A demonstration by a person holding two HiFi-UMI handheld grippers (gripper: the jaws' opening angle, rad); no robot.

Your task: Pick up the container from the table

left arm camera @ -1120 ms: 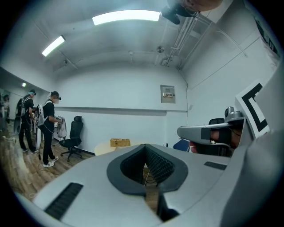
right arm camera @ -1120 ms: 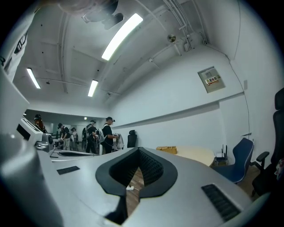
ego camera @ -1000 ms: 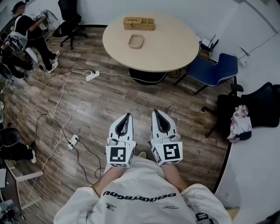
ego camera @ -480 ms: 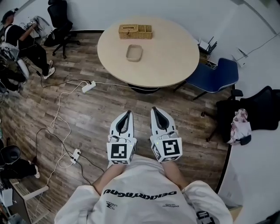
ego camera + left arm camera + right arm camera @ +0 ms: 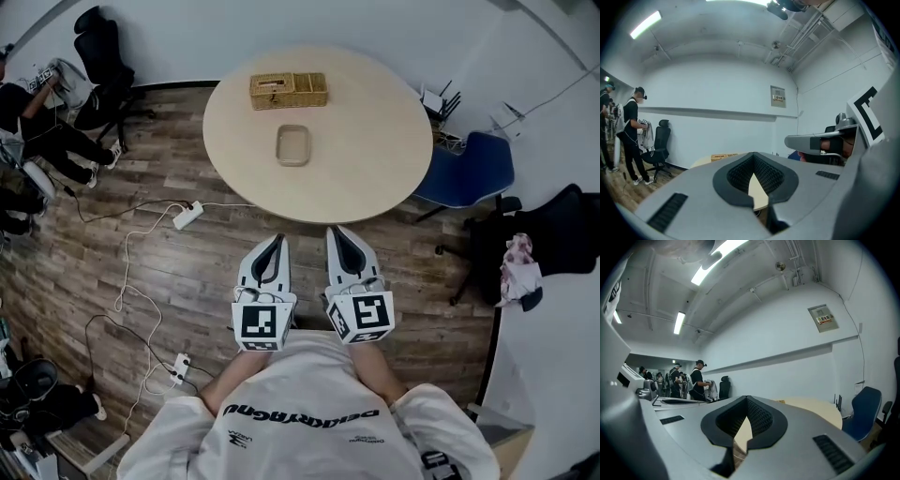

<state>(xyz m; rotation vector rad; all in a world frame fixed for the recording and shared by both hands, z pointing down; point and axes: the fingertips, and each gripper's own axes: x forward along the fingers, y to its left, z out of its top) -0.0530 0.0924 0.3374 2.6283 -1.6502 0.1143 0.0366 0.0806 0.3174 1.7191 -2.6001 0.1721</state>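
in the head view we see both grippers held low and side by side in front of the torso, over the wooden floor (image 5: 187, 272) and just short of the near edge of the round counter (image 5: 375, 131). neither touches it.

left gripper (image 5: 277, 241): its fingers (image 5: 693, 192) are closed tip to tip. the left gripper view shows only the padded hollow behind the tips, with nothing clamped in it.

right gripper (image 5: 335, 232): its fingers are likewise closed tip to tip. the right gripper view shows the same empty hollow, with the counter's top beyond it.

the container (image 5: 292, 146) is a shallow, light-coloured rectangular tray with rounded corners. it lies flat near the middle of the counter, well apart from both grippers. a wicker box (image 5: 288, 91) stands behind it, towards the far edge, close to the container but not touching it.

a blue chair (image 5: 473, 169) stands at the right side of the counter. a white power strip (image 5: 187, 216) with its cable lies on the floor to the left of the counter.
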